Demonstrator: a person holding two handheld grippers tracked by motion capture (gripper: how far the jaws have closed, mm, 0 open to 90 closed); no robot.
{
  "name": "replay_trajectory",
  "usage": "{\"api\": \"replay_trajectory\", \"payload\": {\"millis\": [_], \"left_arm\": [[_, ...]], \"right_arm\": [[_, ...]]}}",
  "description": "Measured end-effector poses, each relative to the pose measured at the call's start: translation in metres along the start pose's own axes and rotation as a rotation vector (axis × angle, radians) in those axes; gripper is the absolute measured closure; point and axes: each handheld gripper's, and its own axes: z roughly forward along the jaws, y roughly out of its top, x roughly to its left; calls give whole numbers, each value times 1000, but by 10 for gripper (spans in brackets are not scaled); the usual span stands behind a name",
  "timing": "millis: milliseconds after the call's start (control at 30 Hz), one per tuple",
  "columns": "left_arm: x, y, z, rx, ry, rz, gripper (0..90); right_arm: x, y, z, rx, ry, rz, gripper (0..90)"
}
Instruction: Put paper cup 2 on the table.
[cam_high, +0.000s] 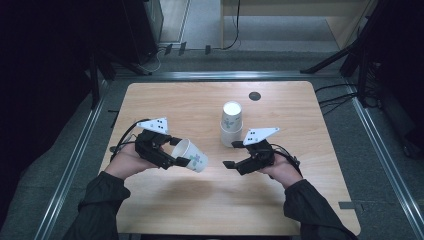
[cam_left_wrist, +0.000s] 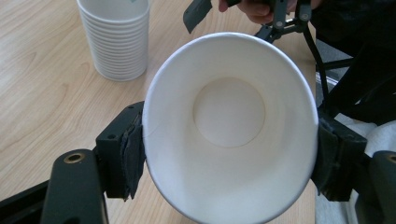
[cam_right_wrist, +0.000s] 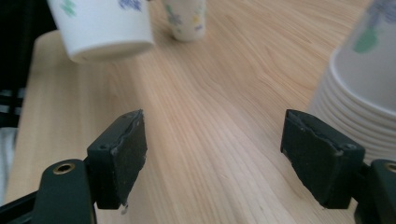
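High view: my left claw (cam_high: 176, 152) clamps the white printed paper cup (cam_high: 192, 156), lying sideways, base toward my empty, parted right claw (cam_high: 229, 164), just beside

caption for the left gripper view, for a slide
Left tool grips a paper cup by its rim, stack of cups behind.

In the left gripper view the held paper cup (cam_left_wrist: 229, 126) hides most of the worktop (cam_left_wrist: 42, 70) behind it, and the cup stack (cam_left_wrist: 116, 37) is cut off at the top edge. In the right gripper view that stack (cam_right_wrist: 359, 93) is blurred and cropped at the right edge.
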Motion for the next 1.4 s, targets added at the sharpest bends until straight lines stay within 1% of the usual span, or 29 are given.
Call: {"api": "replay_trajectory", "payload": {"millis": [33, 133, 267, 300, 367, 433, 533, 667, 700, 800, 867, 1000, 1067, 1167, 1233, 1300, 1400], "left_arm": [[1, -1, -2, 6, 1, -3, 247], [3, -4, -7, 38, 26, -2, 247], [5, -10, -12, 94, 79, 22, 245], [6, -11, -12, 104, 75, 19, 245], [6, -15, -14, 123, 77, 27, 245], [7, -18, -15, 151, 89, 29, 245], [8, -23, -18, 166, 100, 19, 244], [9, -30, -25, 177, 110, 9, 244], [10, -33, -27, 186, 112, 11, 244], [13, -41, -32, 209, 133, -6, 243], [14, -45, -35, 212, 144, -17, 243], [17, -52, -44, 207, 152, -38, 243], [19, -57, -48, 212, 170, -52, 243], [23, -65, -54, 234, 203, -72, 243], [25, -69, -57, 248, 220, -85, 243], [26, -72, -58, 267, 235, -93, 242], [28, -75, -56, 304, 258, -90, 240]], "right_arm": [[0, -1, 0, 6, -12, 5, 229], [-5, -3, -1, 19, -46, 30, 227], [-11, -4, -3, 8, -86, 59, 226], [-12, -4, -3, 5, -95, 62, 226], [-14, -5, -4, 13, -105, 65, 226], [-16, -5, -5, 18, -111, 69, 226], [-18, -6, -6, 22, -125, 71, 226], [-23, -5, -8, 11, -127, 83, 226], [-24, -5, -9, 9, -131, 88, 226], [-27, -5, -11, 6, -139, 93, 226], [-29, -4, -11, 0, -141, 101, 226], [-33, -4, -14, -8, -151, 106, 226], [-35, -5, -14, -6, -157, 106, 226], [-36, -6, -15, 2, -168, 115, 224], [-37, -6, -16, -3, -170, 116, 221], [-38, -6, -16, -6, -175, 115, 220], [-38, -7, -17, -3, -176, 118, 220]]}}
